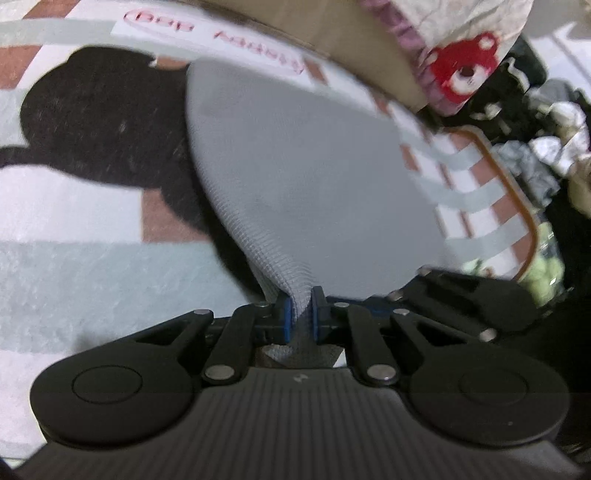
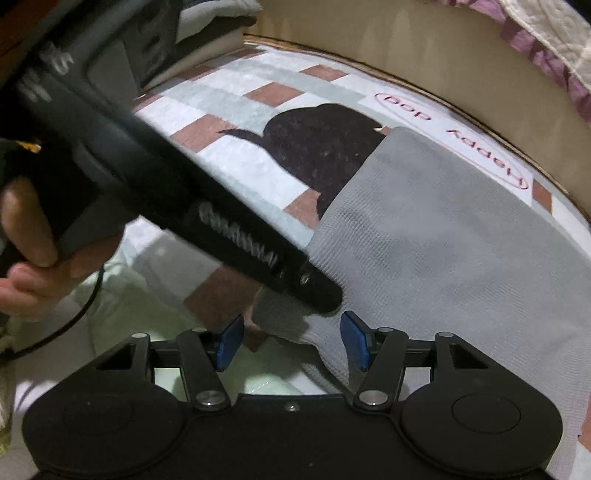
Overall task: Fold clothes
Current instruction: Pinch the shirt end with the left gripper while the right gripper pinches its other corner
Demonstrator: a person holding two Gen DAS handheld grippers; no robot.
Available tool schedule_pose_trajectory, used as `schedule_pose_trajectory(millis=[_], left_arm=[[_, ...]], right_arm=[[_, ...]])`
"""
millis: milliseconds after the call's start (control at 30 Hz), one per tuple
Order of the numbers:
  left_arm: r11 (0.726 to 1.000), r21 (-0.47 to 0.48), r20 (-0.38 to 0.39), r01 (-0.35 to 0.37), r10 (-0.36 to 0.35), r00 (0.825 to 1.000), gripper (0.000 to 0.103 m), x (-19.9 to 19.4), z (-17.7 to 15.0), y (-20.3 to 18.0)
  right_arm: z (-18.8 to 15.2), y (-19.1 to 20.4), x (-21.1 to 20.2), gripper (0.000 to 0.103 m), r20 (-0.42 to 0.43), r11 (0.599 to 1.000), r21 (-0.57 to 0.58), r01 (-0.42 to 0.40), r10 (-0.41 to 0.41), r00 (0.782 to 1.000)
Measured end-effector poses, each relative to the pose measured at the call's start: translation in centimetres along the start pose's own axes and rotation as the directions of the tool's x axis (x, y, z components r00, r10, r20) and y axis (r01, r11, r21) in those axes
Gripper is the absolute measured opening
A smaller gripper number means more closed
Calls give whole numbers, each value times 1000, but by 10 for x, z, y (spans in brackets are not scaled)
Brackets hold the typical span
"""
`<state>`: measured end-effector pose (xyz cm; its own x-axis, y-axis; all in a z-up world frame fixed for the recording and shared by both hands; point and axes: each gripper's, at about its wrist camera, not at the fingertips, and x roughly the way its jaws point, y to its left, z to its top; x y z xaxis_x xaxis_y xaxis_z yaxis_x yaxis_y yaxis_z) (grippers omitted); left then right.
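Observation:
A grey knit garment (image 1: pixel 295 166) lies on a checked rug with a black dog shape. My left gripper (image 1: pixel 302 306) is shut on a bunched corner of the garment, which runs between its blue pads and spreads away ahead. In the right wrist view the same garment (image 2: pixel 443 236) lies flat across the rug. My right gripper (image 2: pixel 291 338) is open, its blue pads (image 2: pixel 354 339) on either side of the garment's near corner. The left gripper (image 2: pixel 317 291) crosses this view from the upper left, held by a hand (image 2: pixel 33 254), its tip at that same corner.
The rug (image 2: pixel 236 107) carries a pink "Happy dog" label (image 2: pixel 454 136). A beige bed side (image 2: pixel 388 48) with a quilted cover (image 1: pixel 458 26) and a red bear print (image 1: pixel 465 70) runs along the far edge. Dark clutter (image 1: pixel 535 147) lies at the right. A black cable (image 2: pixel 74 317) hangs by the hand.

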<state>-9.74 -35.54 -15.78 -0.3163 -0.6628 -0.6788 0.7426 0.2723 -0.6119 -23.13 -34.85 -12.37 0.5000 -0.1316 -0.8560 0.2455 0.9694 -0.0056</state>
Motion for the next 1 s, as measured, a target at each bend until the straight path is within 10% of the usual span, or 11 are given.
schedule_pose_trajectory(millis=[200, 267, 333, 467, 533, 667, 1000], left_arm=[[999, 9, 37, 42, -43, 998, 9, -7, 7, -12], [999, 12, 34, 53, -54, 998, 8, -7, 8, -13], [998, 49, 23, 38, -39, 999, 8, -10, 8, -17], [999, 6, 47, 49, -49, 998, 21, -27, 17, -8], [1000, -9, 106, 16, -15, 994, 53, -36, 24, 1], [990, -130, 126, -52, 69, 990, 55, -21, 45, 31], [955, -295, 209, 44, 19, 978, 69, 48, 106, 75]], right_arm=[[-4, 14, 2, 67, 86, 975, -119, 186, -177, 980], [-7, 12, 8, 22, 90, 964, -117, 239, -229, 969], [-9, 11, 11, 17, 86, 957, -116, 267, -258, 962], [-10, -5, -5, 15, 132, 979, 12, 203, -203, 970], [-11, -21, -14, 15, 147, 983, 102, 149, -163, 976], [-18, -51, -24, 15, 167, 968, 246, 57, -100, 981], [-28, -71, -22, 15, 239, 952, 300, -57, -17, 971]])
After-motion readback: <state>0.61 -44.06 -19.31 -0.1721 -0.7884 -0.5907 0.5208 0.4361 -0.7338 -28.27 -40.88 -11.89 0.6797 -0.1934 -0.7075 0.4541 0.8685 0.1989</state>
